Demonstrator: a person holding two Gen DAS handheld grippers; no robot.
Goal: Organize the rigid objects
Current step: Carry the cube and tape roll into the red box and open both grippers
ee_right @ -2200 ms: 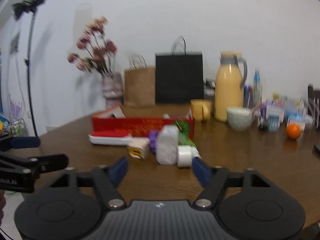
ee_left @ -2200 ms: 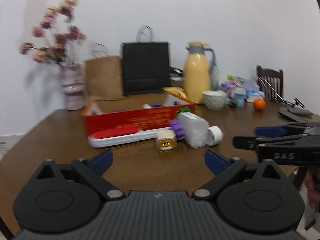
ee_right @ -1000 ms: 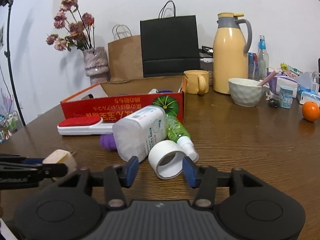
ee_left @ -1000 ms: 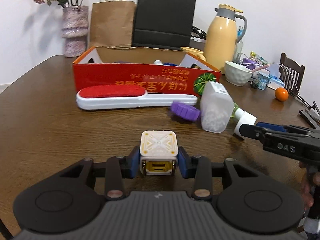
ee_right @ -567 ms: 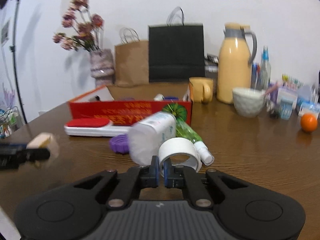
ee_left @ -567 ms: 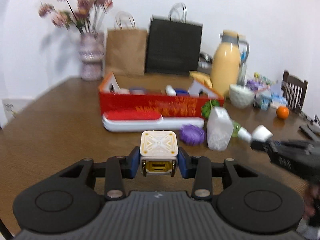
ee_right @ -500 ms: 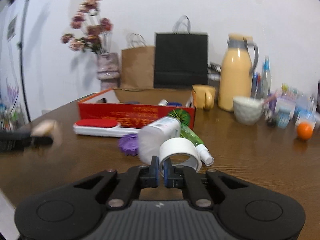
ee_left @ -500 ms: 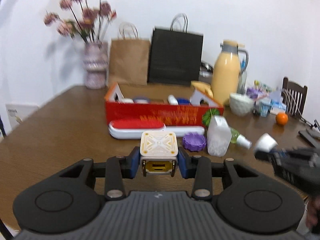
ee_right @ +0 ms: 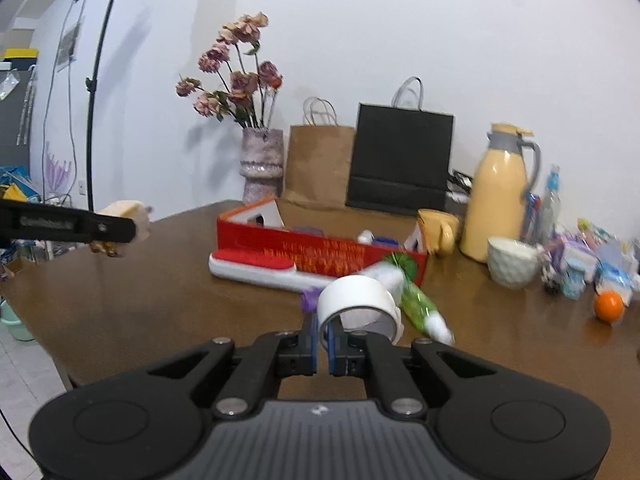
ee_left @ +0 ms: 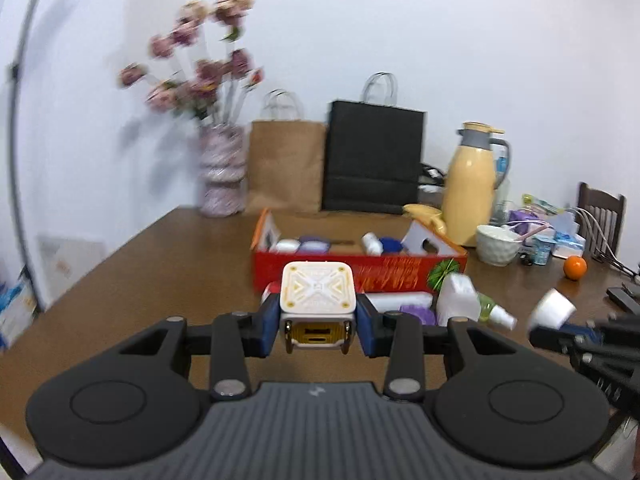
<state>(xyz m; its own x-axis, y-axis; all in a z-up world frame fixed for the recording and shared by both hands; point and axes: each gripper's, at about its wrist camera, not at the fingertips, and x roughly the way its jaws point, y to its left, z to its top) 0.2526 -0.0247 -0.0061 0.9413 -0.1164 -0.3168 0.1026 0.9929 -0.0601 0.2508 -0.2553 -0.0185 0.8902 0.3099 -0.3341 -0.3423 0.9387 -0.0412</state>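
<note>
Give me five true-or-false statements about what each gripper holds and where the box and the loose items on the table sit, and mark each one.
1. The left gripper is shut on the white cube-shaped plug. True.
2. The right gripper stands open with nothing in it. False: it pinches the wall of the white tape roll.
3. The red box already holds several small items. True.
4. The red-and-white brush lies inside the red box. False: it lies on the table, in front of the box.
5. The orange sits on the table to the right, near the white bowl. True.
</note>
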